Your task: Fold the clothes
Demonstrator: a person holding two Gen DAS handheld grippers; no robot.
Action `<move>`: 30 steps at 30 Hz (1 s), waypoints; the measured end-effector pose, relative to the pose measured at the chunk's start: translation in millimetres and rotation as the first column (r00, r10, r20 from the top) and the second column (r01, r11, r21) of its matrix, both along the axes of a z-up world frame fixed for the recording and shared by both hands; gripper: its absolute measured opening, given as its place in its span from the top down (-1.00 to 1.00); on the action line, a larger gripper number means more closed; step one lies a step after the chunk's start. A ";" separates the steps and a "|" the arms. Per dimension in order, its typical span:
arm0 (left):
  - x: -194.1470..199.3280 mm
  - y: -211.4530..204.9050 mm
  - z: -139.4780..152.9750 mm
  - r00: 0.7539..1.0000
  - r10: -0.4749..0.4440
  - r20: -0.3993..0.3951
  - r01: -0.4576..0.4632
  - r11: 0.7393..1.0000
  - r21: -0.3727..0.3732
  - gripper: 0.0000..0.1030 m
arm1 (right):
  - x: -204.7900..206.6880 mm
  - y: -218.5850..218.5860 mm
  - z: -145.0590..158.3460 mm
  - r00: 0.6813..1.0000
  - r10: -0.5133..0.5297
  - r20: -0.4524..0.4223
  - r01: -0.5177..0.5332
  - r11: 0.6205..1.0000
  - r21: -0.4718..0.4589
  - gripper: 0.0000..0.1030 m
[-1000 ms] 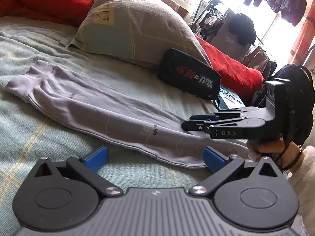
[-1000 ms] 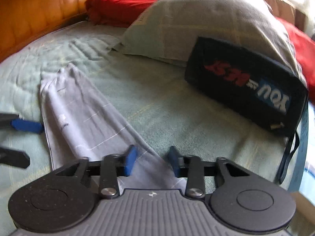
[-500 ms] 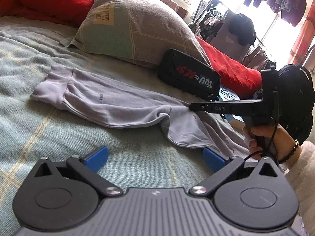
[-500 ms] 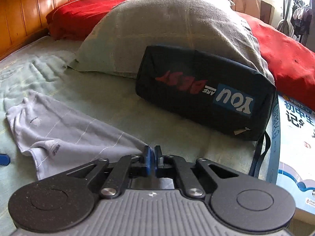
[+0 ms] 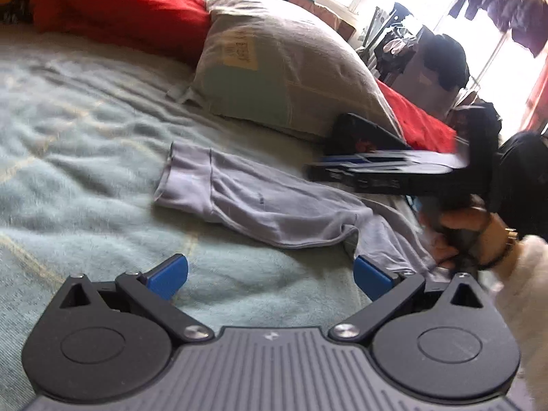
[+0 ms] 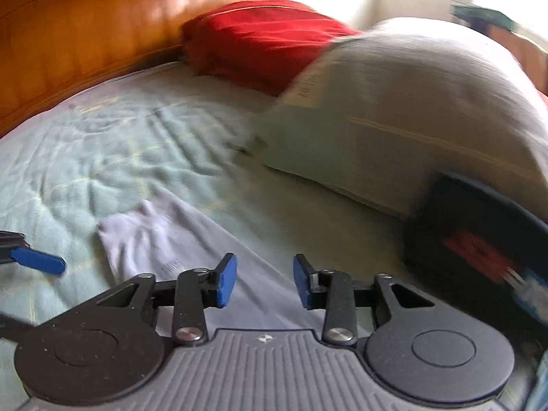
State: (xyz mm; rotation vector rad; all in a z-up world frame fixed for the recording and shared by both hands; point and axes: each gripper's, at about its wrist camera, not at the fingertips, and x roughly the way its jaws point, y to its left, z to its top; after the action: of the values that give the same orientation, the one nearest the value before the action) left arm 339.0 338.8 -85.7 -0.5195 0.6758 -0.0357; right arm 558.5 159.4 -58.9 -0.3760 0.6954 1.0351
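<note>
— What are the left tongs [image 5: 270, 275] doing?

— Hanging released, blue pads spread wide over the bed [image 5: 78, 144], gripping nothing. The grey garment [image 5: 274, 205] is lying just ahead of them, one end doubled back over itself.

— And the right tongs [image 6: 263, 281]?

— Those are also standing apart, jaws parted with nothing between them, hovering above the garment's near end. From the left camera they are showing side-on and blurred, with a hand [image 5: 462, 236] gripping the handle.

— What is sitting beyond the garment?

— A grey pillow [image 5: 284, 68] is leaning on a red blanket [image 5: 113, 10], with a black pouch [image 6: 479, 243] lying just beside the pillow. A wooden headboard [image 6: 85, 41] is running behind.
</note>
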 end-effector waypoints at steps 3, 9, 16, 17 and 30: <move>-0.1 2.8 -1.9 1.000 -0.007 0.011 0.007 1.000 -0.028 -0.98 | 2.3 34.9 -6.5 0.999 0.051 0.000 -0.051 0.999 -0.005 0.03; 2.0 1.1 -3.2 1.000 -0.007 0.013 0.008 0.999 -0.033 -0.98 | -5.4 76.1 -24.4 0.989 0.149 0.018 -0.148 0.987 -0.058 0.09; 0.7 0.0 -1.5 0.999 -0.019 0.035 0.020 0.999 -0.047 -0.98 | -12.1 80.4 -20.2 0.986 0.150 0.079 -0.146 0.988 -0.045 0.88; 0.0 -0.5 -1.0 0.999 -0.024 0.042 0.026 0.998 -0.051 -0.98 | -9.7 80.4 -17.3 0.988 0.126 0.094 -0.123 0.992 -0.033 0.89; -7.2 -2.1 8.2 0.987 -0.089 0.134 0.103 0.990 -0.098 -0.98 | -8.3 89.5 -0.6 0.997 0.049 0.060 -0.051 0.998 0.032 0.50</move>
State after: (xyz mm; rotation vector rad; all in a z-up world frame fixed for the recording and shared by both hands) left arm 331.8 336.7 -77.5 -0.5799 0.5733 -0.1949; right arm 550.2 248.9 -59.5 -0.3948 0.6179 1.0773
